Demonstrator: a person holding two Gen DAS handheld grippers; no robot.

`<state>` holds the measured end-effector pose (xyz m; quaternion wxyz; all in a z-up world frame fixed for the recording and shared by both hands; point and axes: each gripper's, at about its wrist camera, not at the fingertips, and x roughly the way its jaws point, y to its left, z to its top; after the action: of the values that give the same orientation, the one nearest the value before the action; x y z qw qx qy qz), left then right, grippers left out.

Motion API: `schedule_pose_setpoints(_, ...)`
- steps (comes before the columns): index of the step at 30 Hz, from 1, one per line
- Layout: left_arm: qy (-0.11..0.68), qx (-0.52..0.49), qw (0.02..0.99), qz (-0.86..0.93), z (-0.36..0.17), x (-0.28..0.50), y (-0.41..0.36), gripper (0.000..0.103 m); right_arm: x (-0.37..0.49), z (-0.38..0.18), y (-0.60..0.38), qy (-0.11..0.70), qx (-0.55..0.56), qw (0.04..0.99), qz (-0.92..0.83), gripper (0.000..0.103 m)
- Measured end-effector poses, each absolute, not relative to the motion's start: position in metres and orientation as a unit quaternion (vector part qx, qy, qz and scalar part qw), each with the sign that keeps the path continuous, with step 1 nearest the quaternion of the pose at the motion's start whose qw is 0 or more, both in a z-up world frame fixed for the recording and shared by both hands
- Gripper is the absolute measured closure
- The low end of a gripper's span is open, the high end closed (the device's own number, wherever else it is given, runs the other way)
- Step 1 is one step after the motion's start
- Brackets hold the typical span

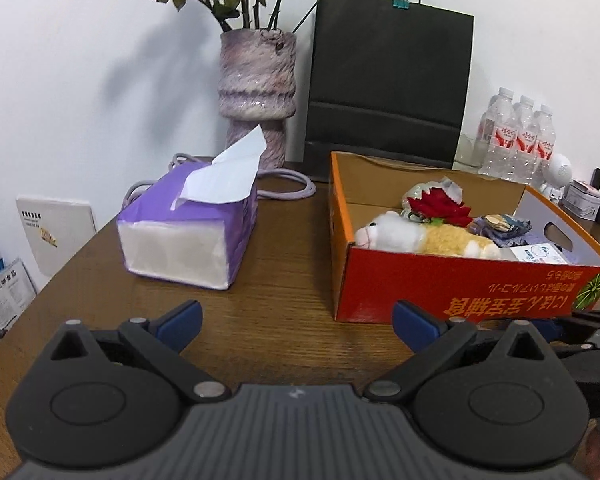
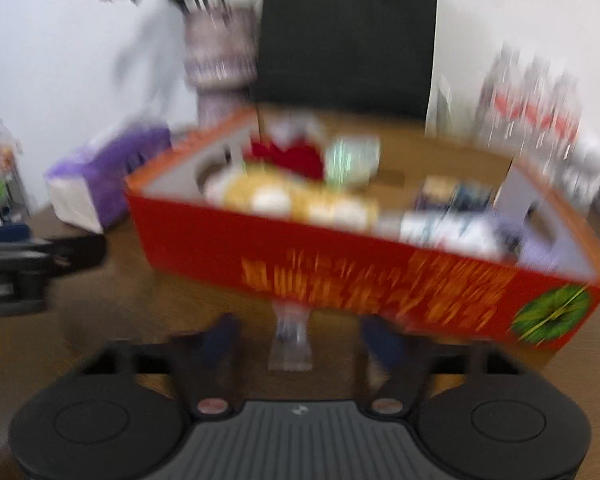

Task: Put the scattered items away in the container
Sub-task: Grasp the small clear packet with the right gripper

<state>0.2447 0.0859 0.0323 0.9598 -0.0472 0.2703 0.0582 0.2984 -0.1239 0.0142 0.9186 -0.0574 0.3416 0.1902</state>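
Wooden surface (image 1: 292,320) against white wall. Box (image 1: 440,284) near right edge already holds plush (image 1: 420,236), red flower (image 1: 440,206), pouch (image 1: 504,224), packet (image 1: 536,254) — mostly done. Small clear item (image 2: 290,340), blurred, lies before box front wall — seemingly last. Right fingers (image 2: 300,340) half-closed around it, apart. Left fingers (image 1: 296,324) wide, empty.

A brown wooden table (image 1: 292,320) carried everything. On it sat a red cardboard box (image 1: 440,284), a purple tissue pack (image 1: 188,236) to its left, a mottled vase (image 1: 256,92) and a black paper bag (image 1: 388,80) at the back, a looped grey cable (image 1: 296,188), and water bottles (image 1: 516,136) at the far right.

In the blurred right wrist view, a small clear item (image 2: 290,336) stood on the table just in front of the box.
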Motion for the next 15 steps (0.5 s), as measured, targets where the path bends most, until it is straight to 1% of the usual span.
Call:
schedule_pose_setpoints(1, 0.268, -0.048, 0.96, 0.058, 0.033, 0.243, 0.086, 0.0, 0.295, 0.017, -0.124, 0.345, -0.064, 0.916, 0.196, 0.072)
schedule_pose_setpoints(2, 0.266, -0.049, 0.961, 0.058, 0.033, 0.243, 0.086, 0.0, 0.29, 0.02, -0.126, 0.346, -0.063, 0.914, 0.204, 0.087)
schedule_pose_setpoints(6, 0.263, -0.046, 0.962, 0.061, 0.033, 0.239, 0.082, 0.0, 0.267, 0.033, -0.143, 0.306, -0.056, 0.928, 0.203, 0.088)
schedule_pose_setpoints(15, 0.245, -0.032, 0.968, 0.04, 0.047, 0.224, 0.053, 0.0, 0.247, 0.065, -0.192, 0.259, -0.009, 0.943, 0.206, 0.088)
